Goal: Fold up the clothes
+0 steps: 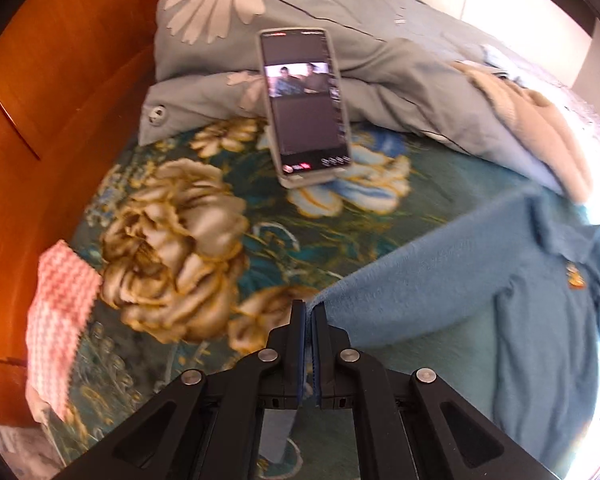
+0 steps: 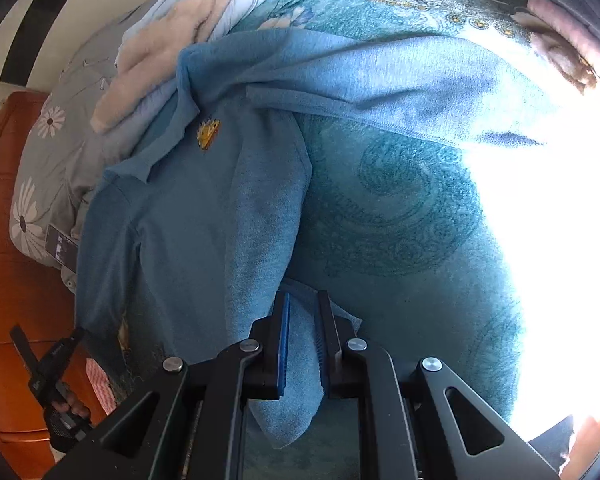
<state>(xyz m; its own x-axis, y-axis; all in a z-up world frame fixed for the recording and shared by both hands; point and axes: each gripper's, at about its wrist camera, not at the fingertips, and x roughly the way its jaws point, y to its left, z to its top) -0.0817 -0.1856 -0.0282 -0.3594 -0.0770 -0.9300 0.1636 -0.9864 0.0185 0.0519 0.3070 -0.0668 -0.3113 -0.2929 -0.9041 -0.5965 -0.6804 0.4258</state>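
Left gripper (image 1: 309,312) clamped on blue polo shirt (image 1: 540,320) edge, frame centre; right gripper (image 2: 302,312) pinching its fabric on bed (image 2: 400,208).

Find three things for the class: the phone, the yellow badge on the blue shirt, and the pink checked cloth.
phone (image 1: 306,104): left wrist view, middle of its screen.
yellow badge (image 2: 208,133): right wrist view, centre of the embroidery.
pink checked cloth (image 1: 62,312): left wrist view, middle of the fabric.
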